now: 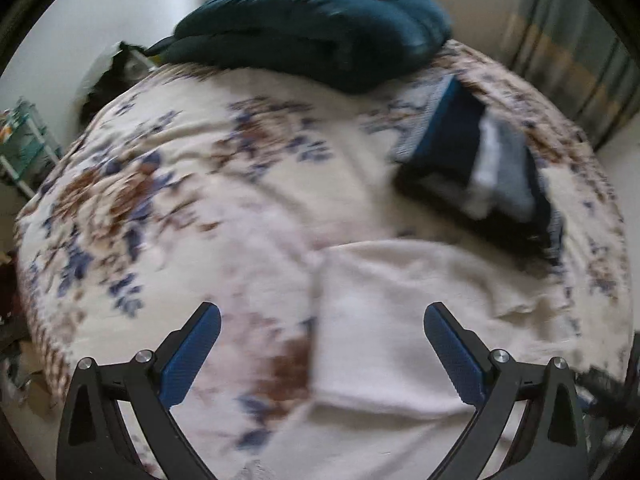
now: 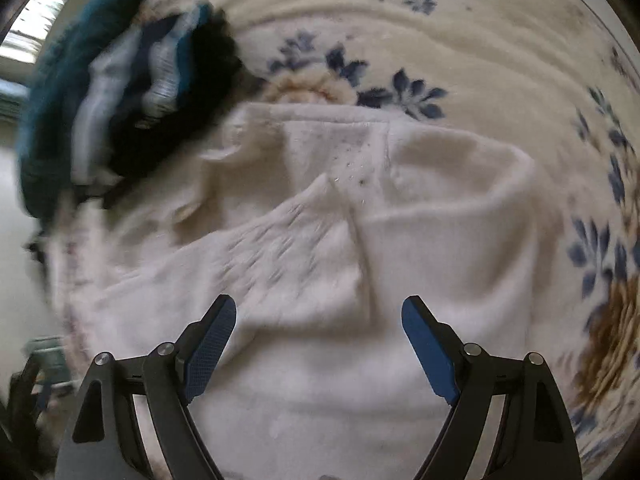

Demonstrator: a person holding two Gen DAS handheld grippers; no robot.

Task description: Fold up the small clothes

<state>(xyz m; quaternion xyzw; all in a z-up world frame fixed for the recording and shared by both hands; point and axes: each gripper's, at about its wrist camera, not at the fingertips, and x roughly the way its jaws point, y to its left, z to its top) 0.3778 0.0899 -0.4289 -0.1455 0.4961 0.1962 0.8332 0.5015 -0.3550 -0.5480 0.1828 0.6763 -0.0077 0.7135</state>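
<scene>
Garment: a small cream-white knitted cloth garment (image 2: pixel 360 208) lies spread on the floral-printed cream bedspread (image 1: pixel 168 168), toward the bed's near edge. One flap is already turned over onto its middle, with creases running across it — partly folded, not finished.

Left claw: the left gripper (image 1: pixel 322 344) hangs over the garment's left edge with its blue-padded fingers (image 1: pixel 192 354) spread wide; nothing is between them.

Right claw: the right gripper (image 2: pixel 319 340) hangs over the garment's near part, fingers likewise well apart and empty.

Progress: my reading is that the fold on this piece is under way, with at least one more fold and the setting aside left to do. Both views are motion-blurred, so finer detail is unclear.

Done pile: a row of folded dark blue, black and pale grey clothes (image 1: pixel 476 164) lies just beyond the garment toward the bed's far right side (these look like finished pieces).

Farther out: a bulky dark teal cushion or bundle (image 1: pixel 312 28) sits at the bed's far edge.

Containers: none shows in either view — the clothes rest directly on the bedspread.
</scene>
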